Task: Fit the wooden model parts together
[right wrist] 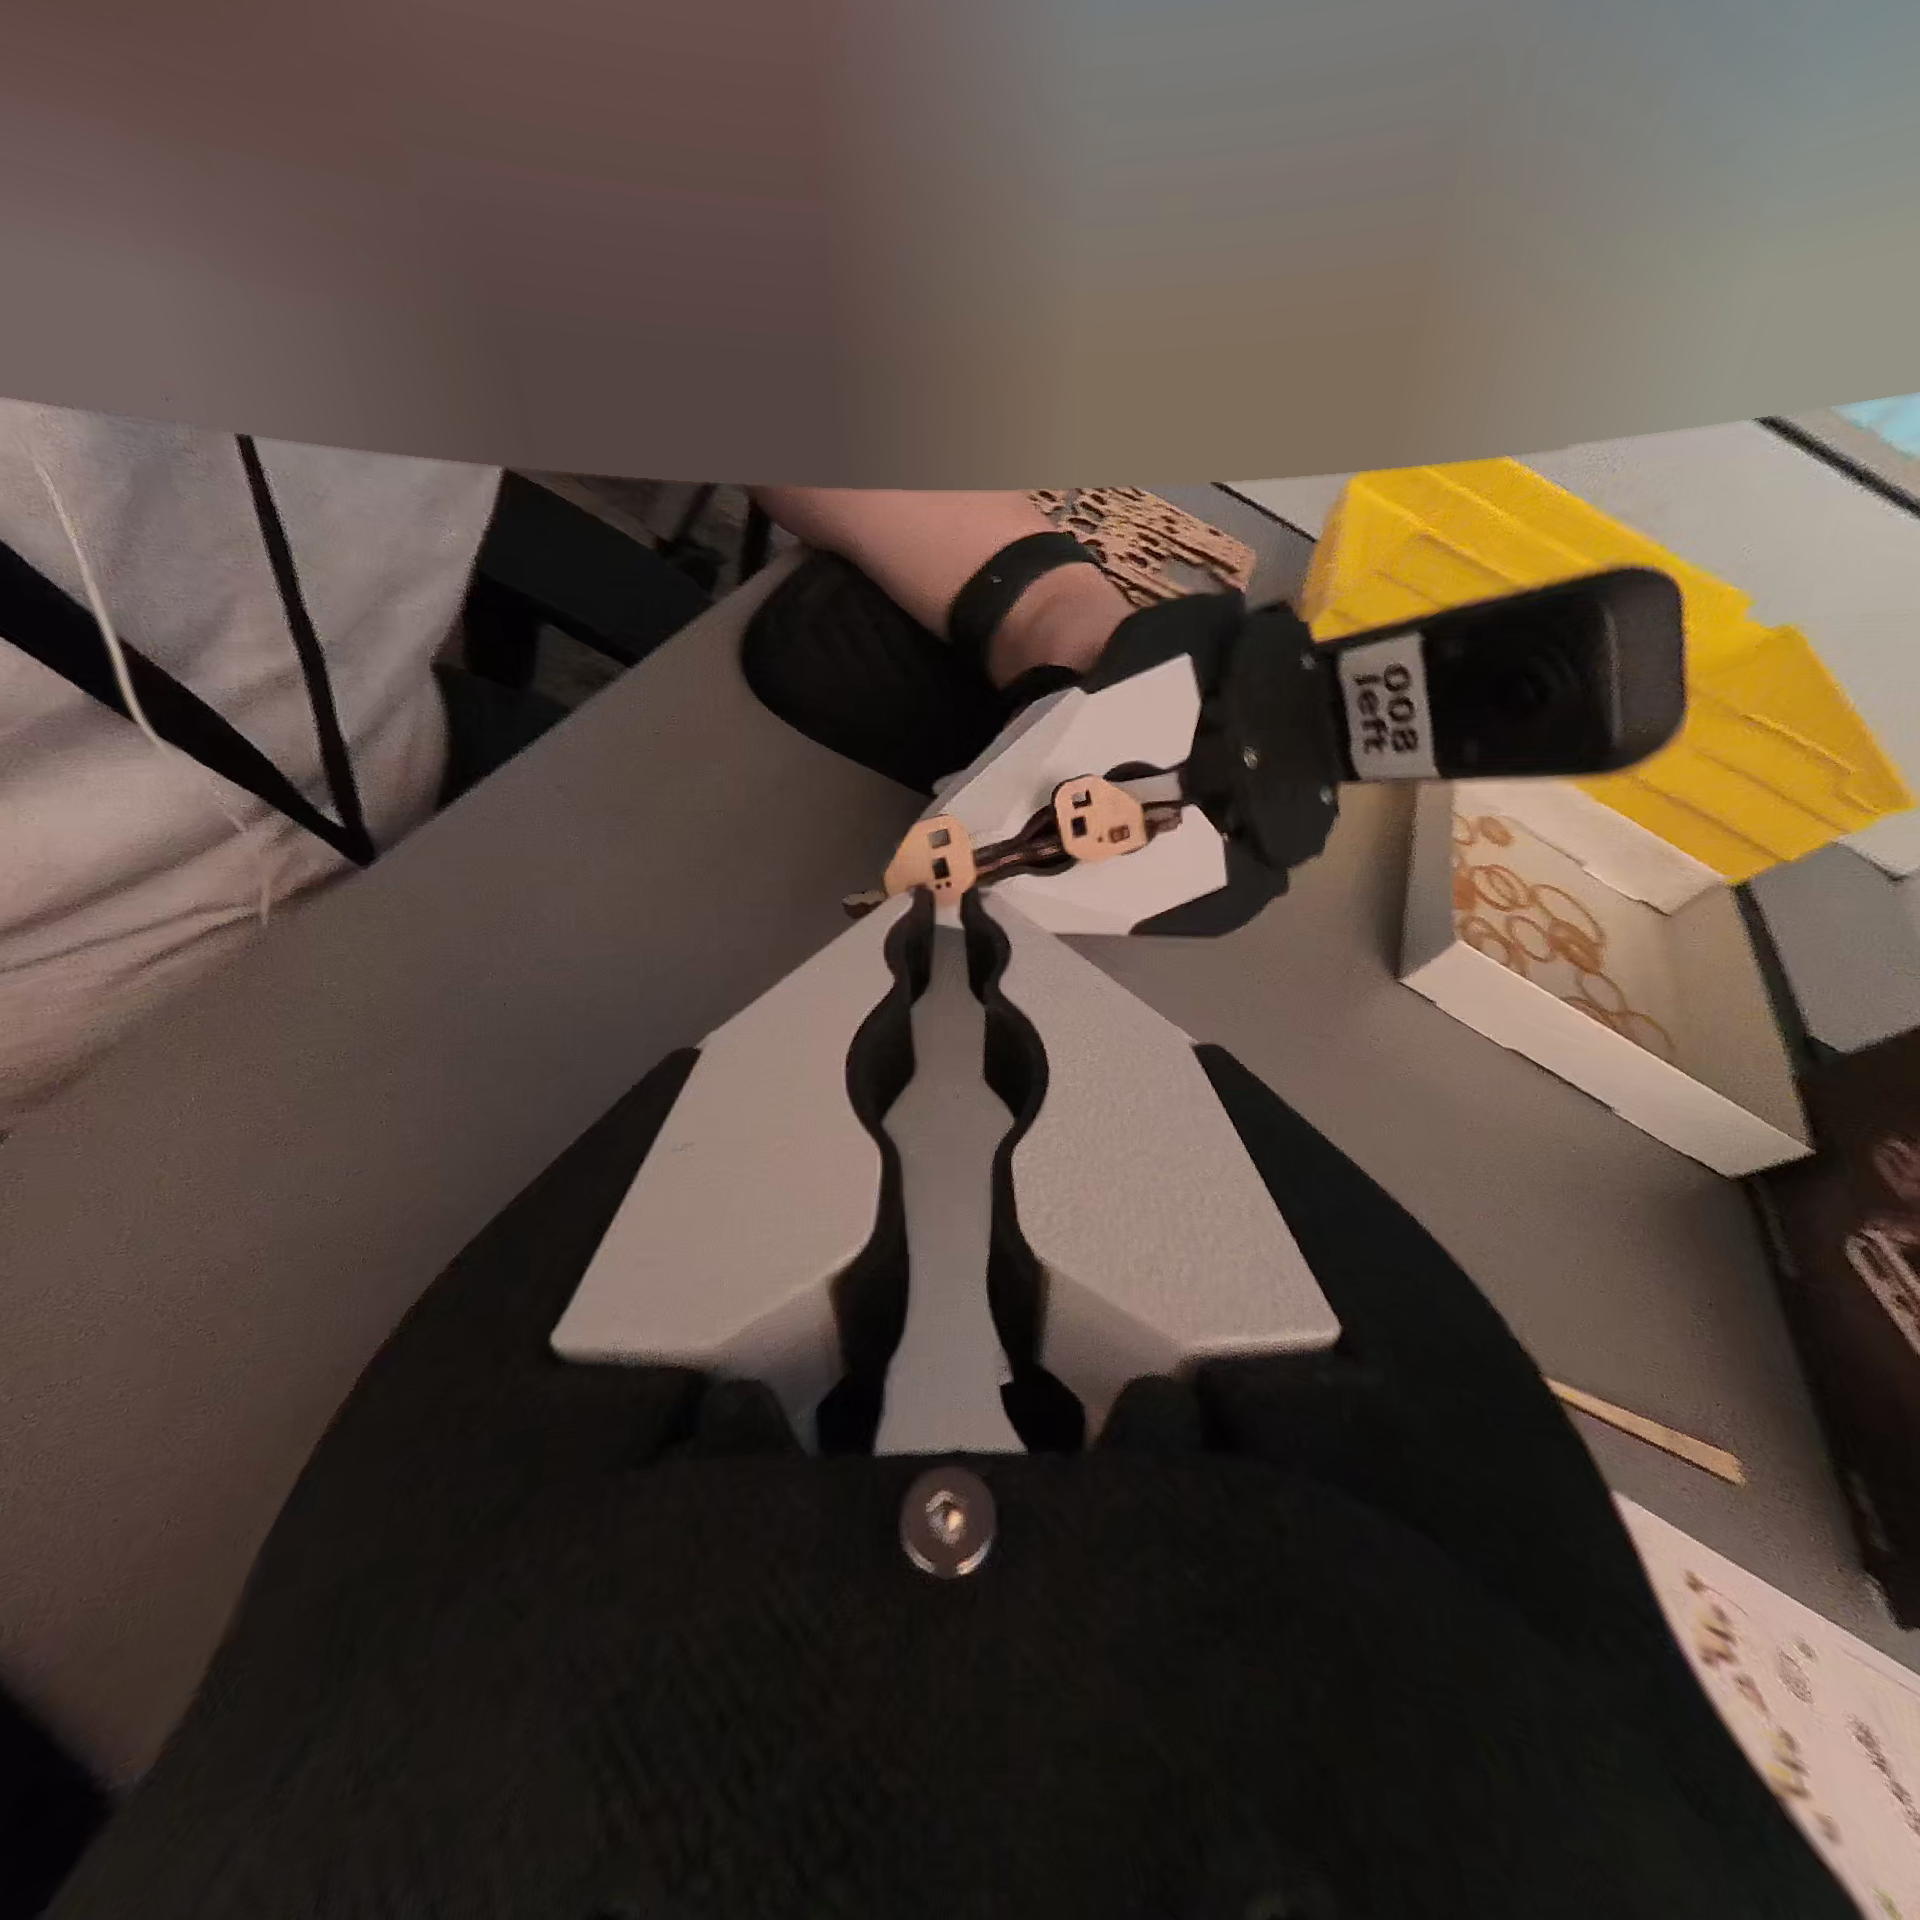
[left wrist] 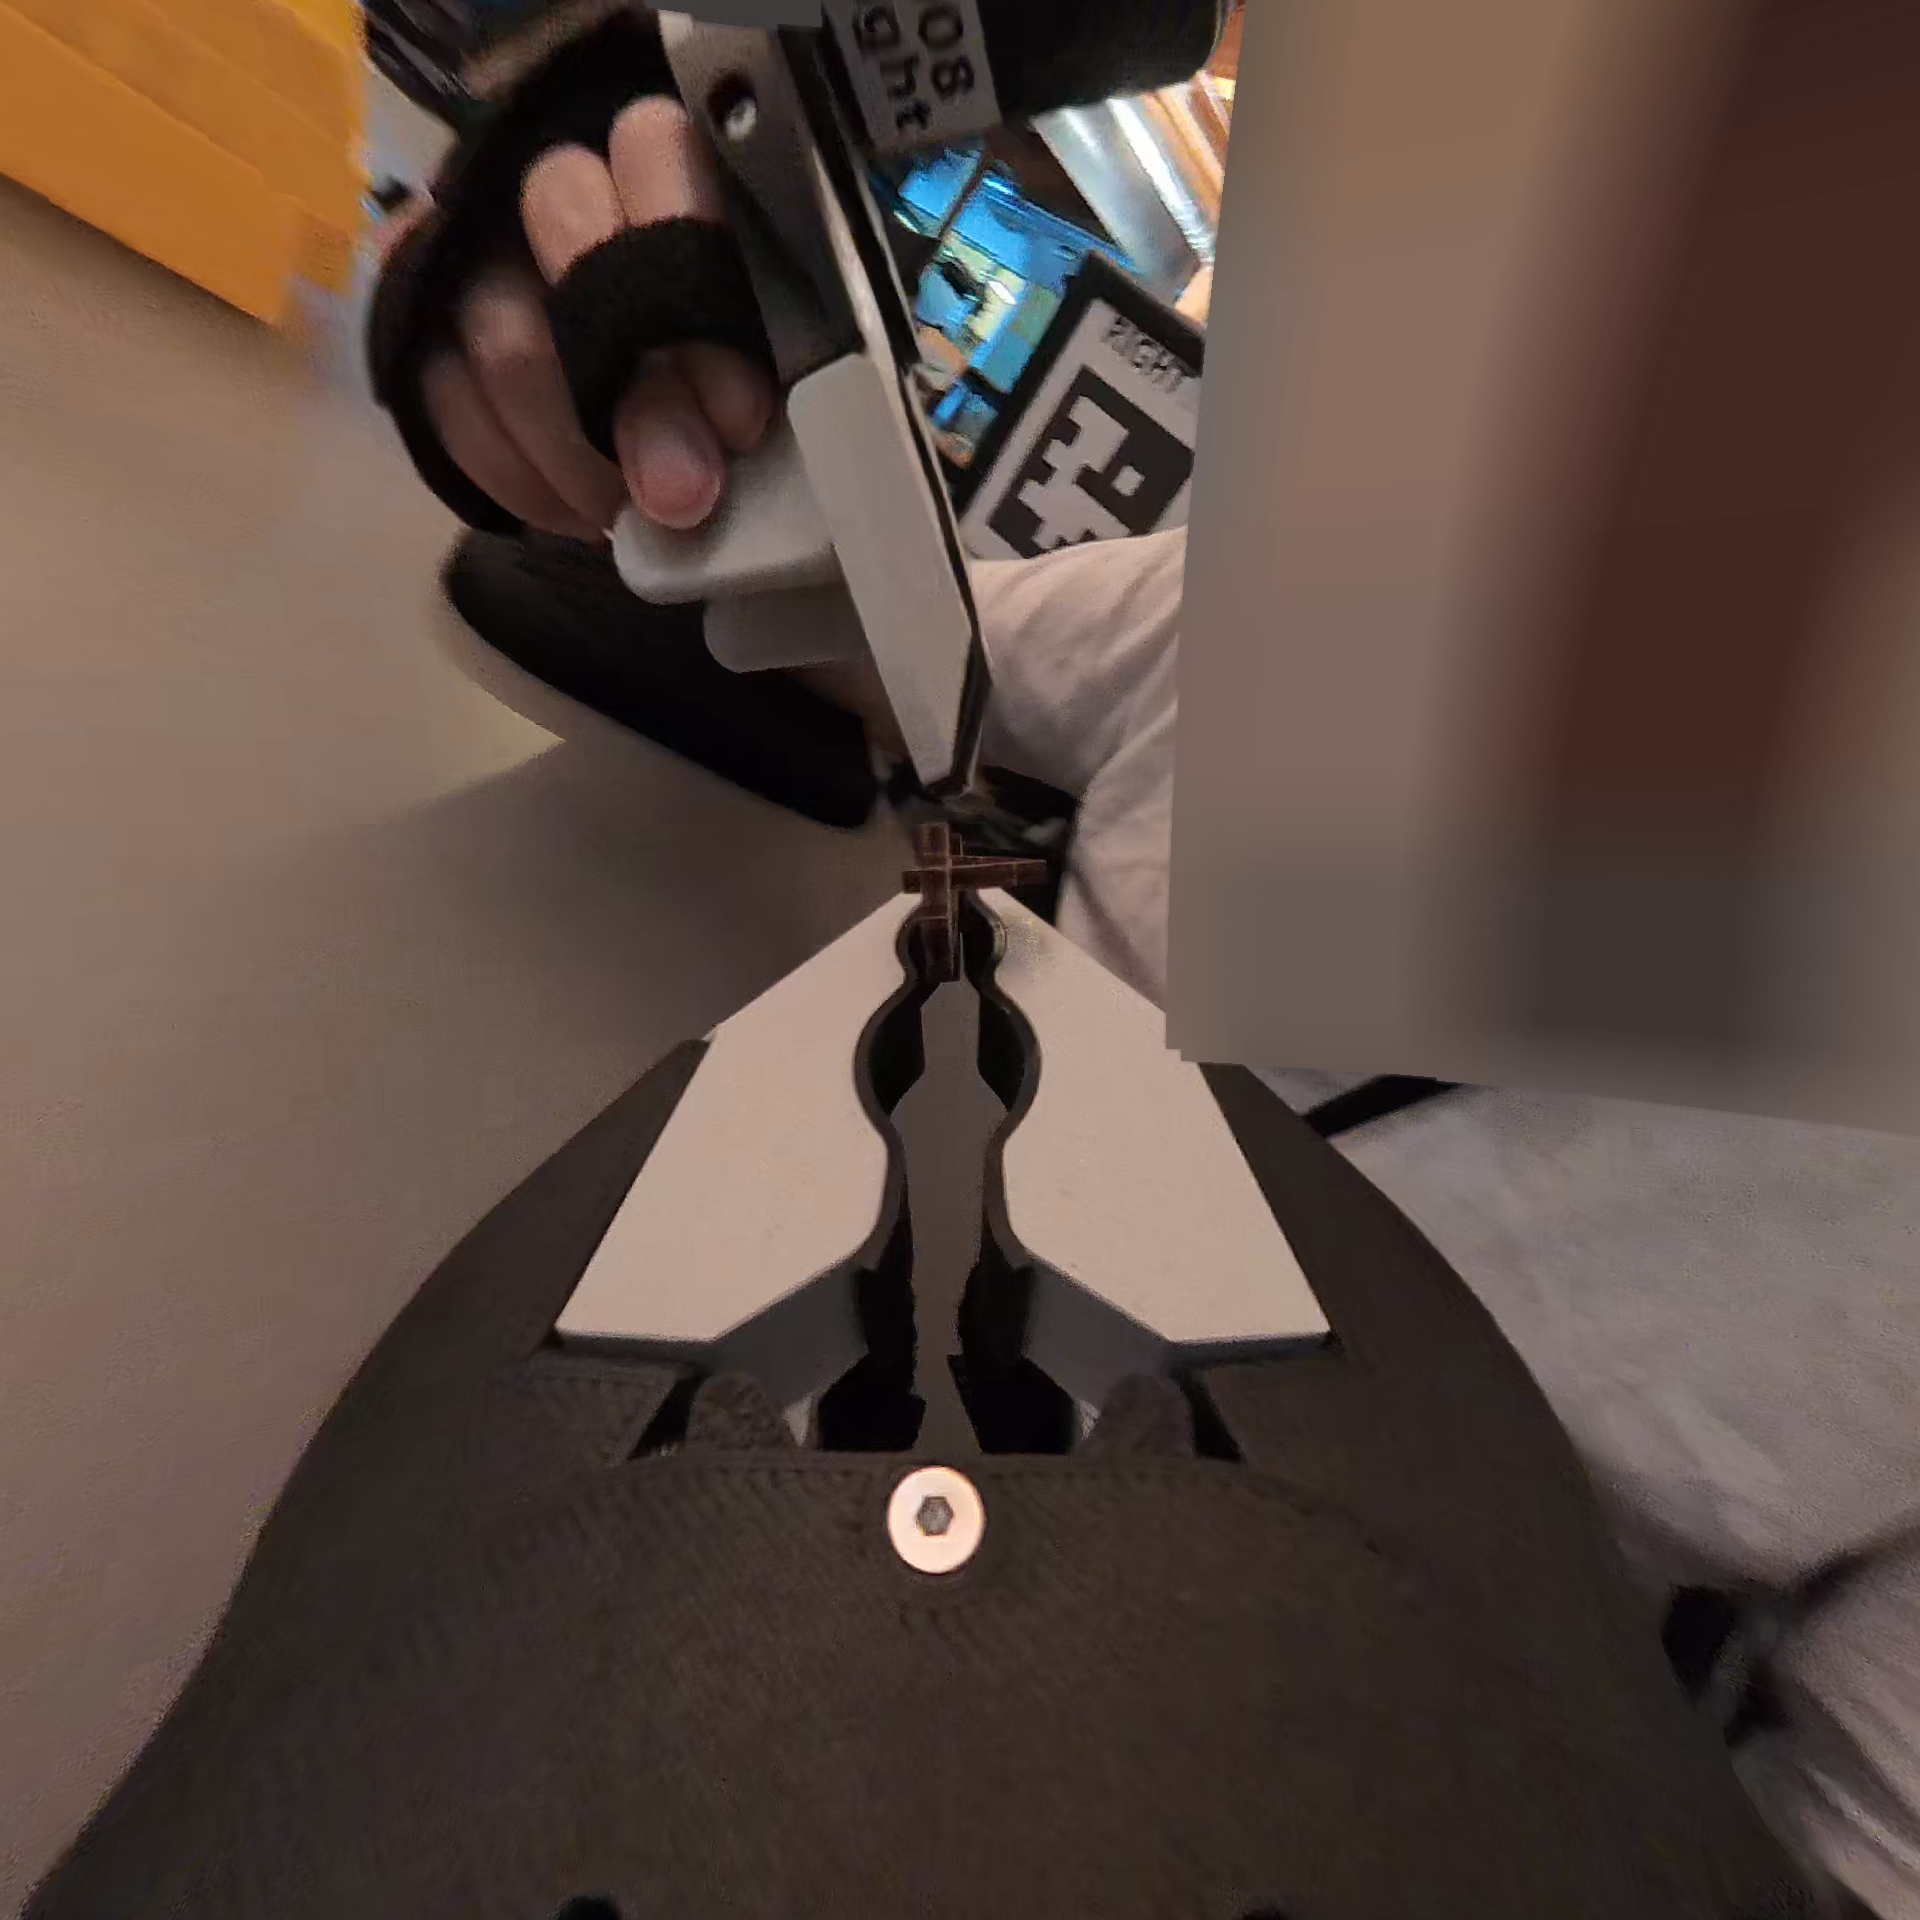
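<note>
A small wooden model (right wrist: 1013, 847) has two pale end plates joined by dark slats. It is held in the air above the grey table (right wrist: 364, 1091). My left gripper (right wrist: 1127, 831) is shut on the far end plate. In the left wrist view the model (left wrist: 961, 873) shows end-on as a dark cross just past my left gripper (left wrist: 943, 930). My right gripper (right wrist: 943, 914) is nearly closed on the lower edge of the near end plate. In the left wrist view it (left wrist: 940, 784) comes down from above, held by a gloved hand (left wrist: 582, 343).
Yellow bins (right wrist: 1558, 644), a white box with ring patterns (right wrist: 1538, 935) and a dark box (right wrist: 1860, 1299) stand at the right. A thin wooden stick (right wrist: 1642, 1418) and a printed sheet (right wrist: 1818, 1714) lie nearby. A cut wooden sheet (right wrist: 1143, 551) lies behind. The person's body is close behind the table edge.
</note>
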{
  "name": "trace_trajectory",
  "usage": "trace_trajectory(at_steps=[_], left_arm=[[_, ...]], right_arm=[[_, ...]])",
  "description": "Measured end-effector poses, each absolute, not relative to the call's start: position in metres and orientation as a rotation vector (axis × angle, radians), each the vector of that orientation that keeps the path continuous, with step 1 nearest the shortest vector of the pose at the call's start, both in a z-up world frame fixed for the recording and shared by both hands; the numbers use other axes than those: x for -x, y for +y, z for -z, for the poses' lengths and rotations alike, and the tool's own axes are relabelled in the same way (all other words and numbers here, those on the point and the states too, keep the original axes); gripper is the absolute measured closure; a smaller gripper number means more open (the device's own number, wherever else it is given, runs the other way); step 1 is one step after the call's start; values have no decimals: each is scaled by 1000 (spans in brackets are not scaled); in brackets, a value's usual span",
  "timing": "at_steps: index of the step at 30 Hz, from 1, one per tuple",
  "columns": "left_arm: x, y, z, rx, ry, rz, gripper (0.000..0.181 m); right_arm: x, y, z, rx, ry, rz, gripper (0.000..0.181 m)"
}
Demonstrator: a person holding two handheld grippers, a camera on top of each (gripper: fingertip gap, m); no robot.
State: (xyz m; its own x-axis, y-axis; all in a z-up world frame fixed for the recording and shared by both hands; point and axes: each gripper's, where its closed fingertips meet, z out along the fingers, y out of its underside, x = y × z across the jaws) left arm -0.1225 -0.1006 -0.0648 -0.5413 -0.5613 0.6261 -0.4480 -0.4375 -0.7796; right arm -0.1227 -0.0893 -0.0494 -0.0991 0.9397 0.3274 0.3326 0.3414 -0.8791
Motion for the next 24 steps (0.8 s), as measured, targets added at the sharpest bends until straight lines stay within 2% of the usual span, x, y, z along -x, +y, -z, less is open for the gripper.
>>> trace_trajectory(at_steps=[8,24], left_arm=[[126,-111,68,1550,1681,2313,181],[128,-111,62,1465,1677,2312,181]], right_arm=[[134,-105,59,1195,-1719,-926,175],[132,-97,60,1267,-1624,-1016,174]])
